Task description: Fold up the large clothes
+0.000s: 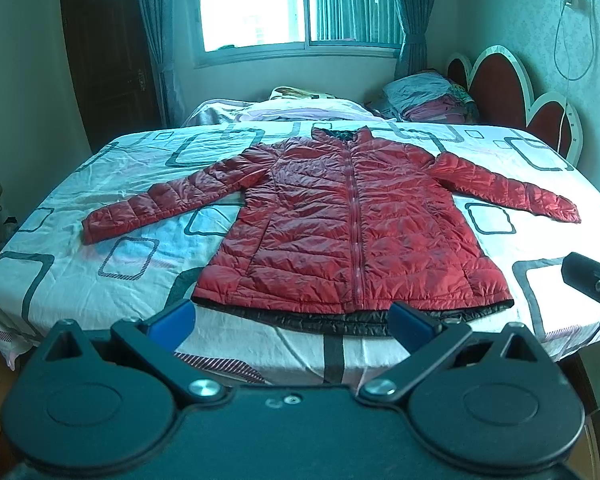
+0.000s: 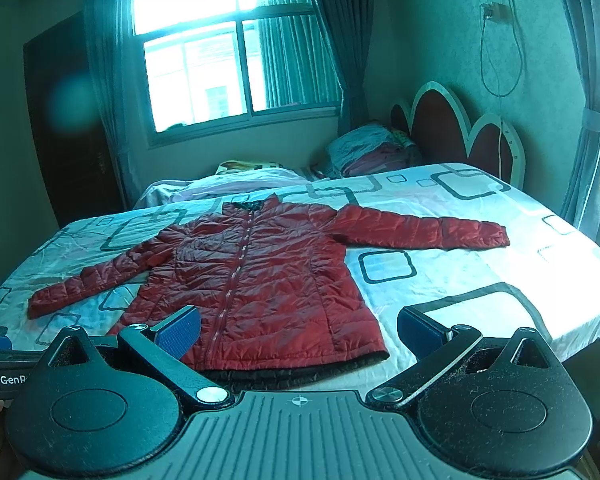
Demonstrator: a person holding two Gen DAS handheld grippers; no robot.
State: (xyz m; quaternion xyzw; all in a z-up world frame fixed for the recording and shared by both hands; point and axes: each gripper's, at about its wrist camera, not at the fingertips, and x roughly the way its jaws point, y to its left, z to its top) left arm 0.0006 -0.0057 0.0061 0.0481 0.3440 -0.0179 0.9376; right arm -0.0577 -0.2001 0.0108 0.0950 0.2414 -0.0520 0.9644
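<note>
**A:** What do you have on the left wrist view?

**B:** I see the red puffer jacket [image 1: 352,224] lying flat on the bed [image 1: 60,280], front up, zipped closed, collar toward the window [image 1: 256,4]. Both sleeves are spread out to the sides. Its black lining shows along the hem, near the bed's front edge.

**A:** And your left gripper?

**B:** My left gripper [image 1: 292,320] hovers just short of the hem, blue pads spread wide, nothing between them.

**A:** The right one?

**B:** My right gripper [image 2: 300,328] is spread wide too and carries nothing. From that camera the jacket [image 2: 260,276] sits left of centre, its lower right corner between the fingers in the view, not touched.

**A:** Anything else on the bed?

**B:** Folded bedding [image 1: 428,96] is piled at the far side beside the red headboard [image 1: 500,88].
</note>
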